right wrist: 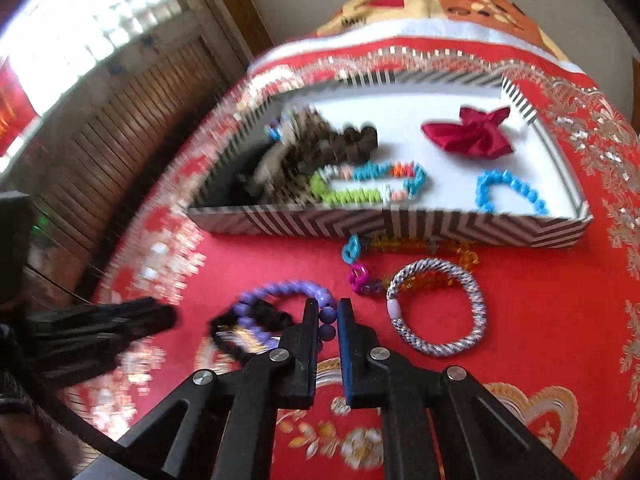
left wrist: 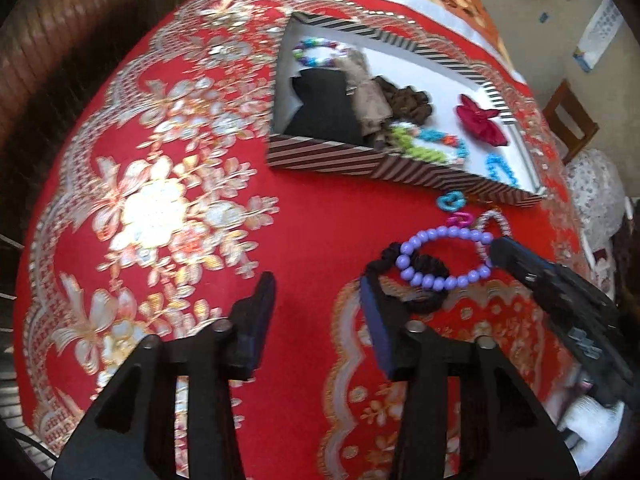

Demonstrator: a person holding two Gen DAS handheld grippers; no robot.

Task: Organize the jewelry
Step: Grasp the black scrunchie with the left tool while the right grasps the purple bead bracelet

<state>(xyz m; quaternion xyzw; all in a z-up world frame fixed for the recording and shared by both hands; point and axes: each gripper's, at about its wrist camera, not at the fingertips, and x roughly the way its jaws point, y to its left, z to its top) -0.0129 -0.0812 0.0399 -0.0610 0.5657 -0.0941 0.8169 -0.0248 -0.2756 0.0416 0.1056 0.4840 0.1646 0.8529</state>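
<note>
A purple bead bracelet (right wrist: pixel 288 290) lies on the red cloth, overlapping a black scrunchie (right wrist: pixel 248 326). My right gripper (right wrist: pixel 326 314) is shut on the purple bracelet's near beads; it also shows in the left wrist view (left wrist: pixel 494 250). My left gripper (left wrist: pixel 316 286) is open and empty, just left of the scrunchie (left wrist: pixel 424 276) and bracelet (left wrist: pixel 440 256). A striped box (right wrist: pixel 384 222) behind holds several bracelets and scrunchies. A silver-white woven bracelet (right wrist: pixel 440 308) and a coloured plastic chain (right wrist: pixel 360 264) lie in front of the box.
The red and gold embroidered cloth (left wrist: pixel 160 208) covers a round table that drops off at the left. A wooden chair (left wrist: pixel 568 120) stands far right. A wooden slatted wall (right wrist: pixel 132 120) is beyond the table's left edge.
</note>
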